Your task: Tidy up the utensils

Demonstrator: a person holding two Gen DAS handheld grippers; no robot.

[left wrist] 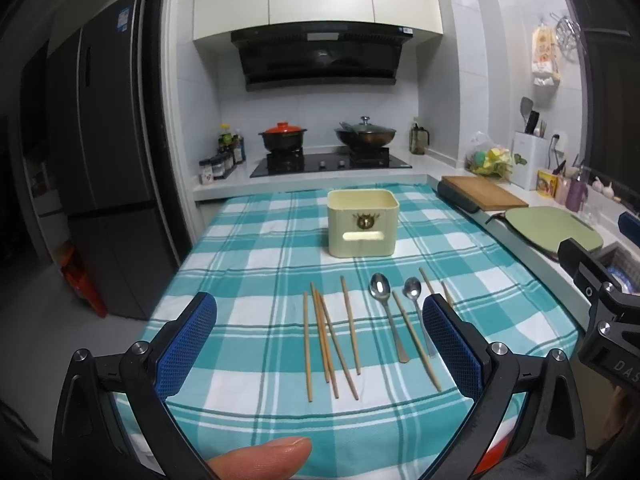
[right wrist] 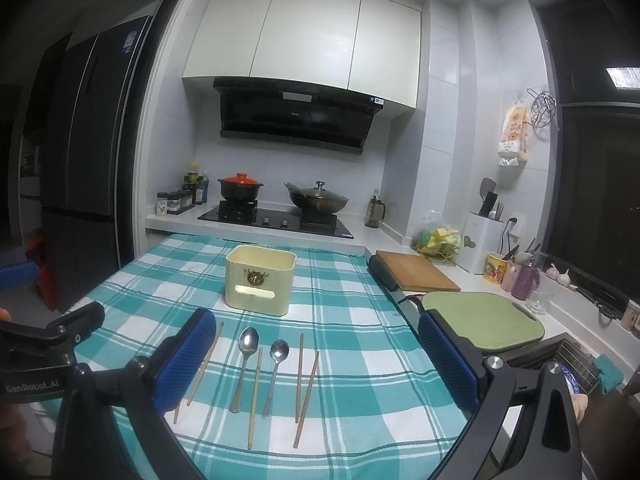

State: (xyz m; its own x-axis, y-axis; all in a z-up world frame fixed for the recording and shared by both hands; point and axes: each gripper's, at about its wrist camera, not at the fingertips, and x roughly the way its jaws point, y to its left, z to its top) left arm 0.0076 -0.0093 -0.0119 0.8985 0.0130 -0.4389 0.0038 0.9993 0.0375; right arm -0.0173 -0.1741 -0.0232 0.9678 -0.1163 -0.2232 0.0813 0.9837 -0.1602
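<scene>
Centrally on the teal-and-white checked tablecloth [left wrist: 256, 248], a cream square plastic utensil holder [left wrist: 363, 223] with a slot handle is seen standing upright at the far side. Nearer, a row of utensils is laid flat: a group of wooden chopsticks [left wrist: 328, 340] on the left, some crossing each other, then a larger steel spoon [left wrist: 386, 312], a single wooden chopstick [left wrist: 416, 346] and a smaller steel spoon [left wrist: 418, 312], with two more chopsticks [right wrist: 304, 384] at the right end. The left gripper [left wrist: 320, 344] is held above the near edge with jaws spread wide, nothing between them. The right gripper [right wrist: 312, 364] is likewise held released and empty, over the spoons. A green cutting board [right wrist: 484, 316] is seen on the counter to the right.
</scene>
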